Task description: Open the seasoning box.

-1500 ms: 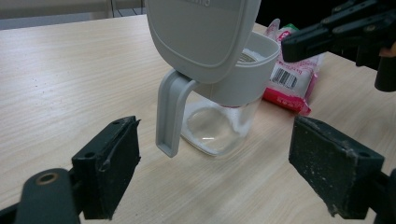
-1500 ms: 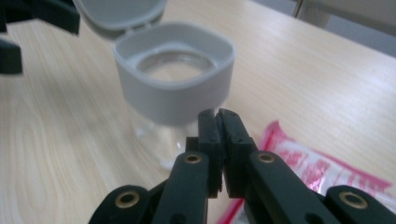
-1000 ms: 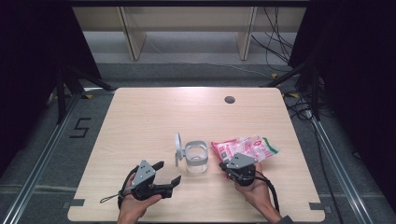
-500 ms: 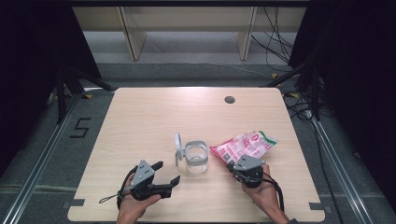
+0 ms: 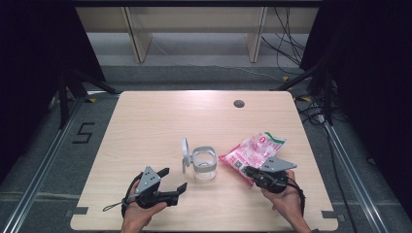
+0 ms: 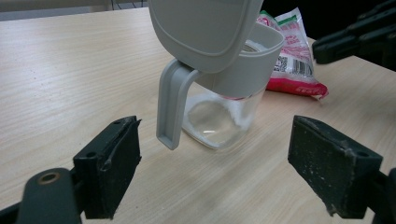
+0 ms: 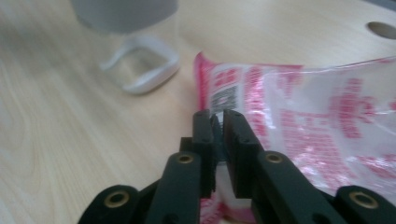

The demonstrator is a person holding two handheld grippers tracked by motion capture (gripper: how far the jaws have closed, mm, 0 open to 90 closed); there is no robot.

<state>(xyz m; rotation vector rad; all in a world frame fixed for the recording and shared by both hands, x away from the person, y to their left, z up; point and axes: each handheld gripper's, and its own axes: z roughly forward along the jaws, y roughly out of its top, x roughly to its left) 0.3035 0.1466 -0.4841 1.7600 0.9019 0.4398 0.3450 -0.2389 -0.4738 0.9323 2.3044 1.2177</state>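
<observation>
1. The tabletop [image 5: 160, 116] carries everything toward its near edge
2. The pink bag [image 5: 252, 151] lies right of centre, its near corner between the right gripper [image 5: 247, 171] jaws, which have just been opening (a narrow gap shows, pinch probably slackening)
3. The lidded jar [image 5: 204, 162] stands mid-table, lid up; the left gripper [image 5: 172, 179] gapes wide, empty; next, I judge, it closes on the jar
</observation>
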